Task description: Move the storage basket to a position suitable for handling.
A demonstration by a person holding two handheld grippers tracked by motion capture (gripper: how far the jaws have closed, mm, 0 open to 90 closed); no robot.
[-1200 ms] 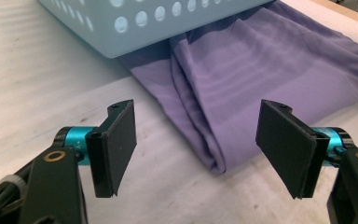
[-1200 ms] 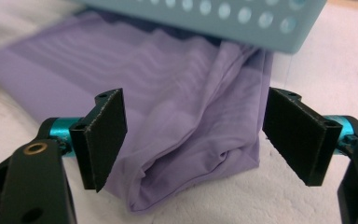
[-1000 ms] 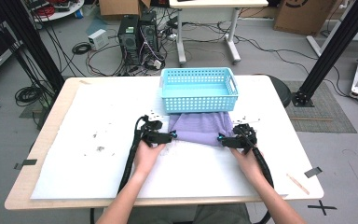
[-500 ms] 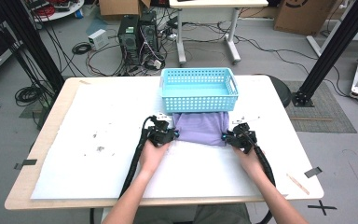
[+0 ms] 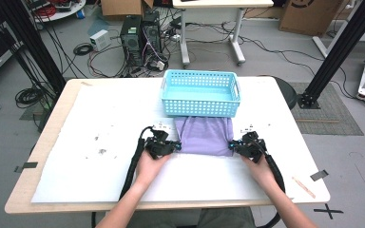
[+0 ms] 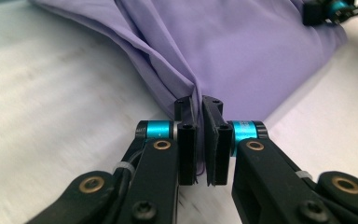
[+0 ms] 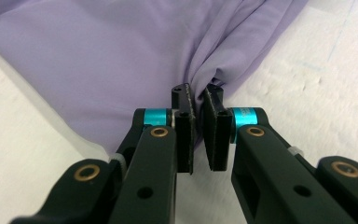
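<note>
Two grippers pinch cloth [image 5: 204, 136] — basket [image 5: 200, 107] touching beyond.

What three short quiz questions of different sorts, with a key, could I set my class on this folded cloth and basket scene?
1. True or false: the purple cloth lies inside the blue basket.
2. Which gripper pinches the cloth's edge: A) the left gripper alone, B) the right gripper alone, C) both?
3. Fill in: the basket stands on the far side of the cloth, on the white ___.

Key:
1. False; it lies flat on the table, in front of the basket.
2. C; in each gripper view the fingers are closed on a bunched fold at one near corner.
3. table.
</note>
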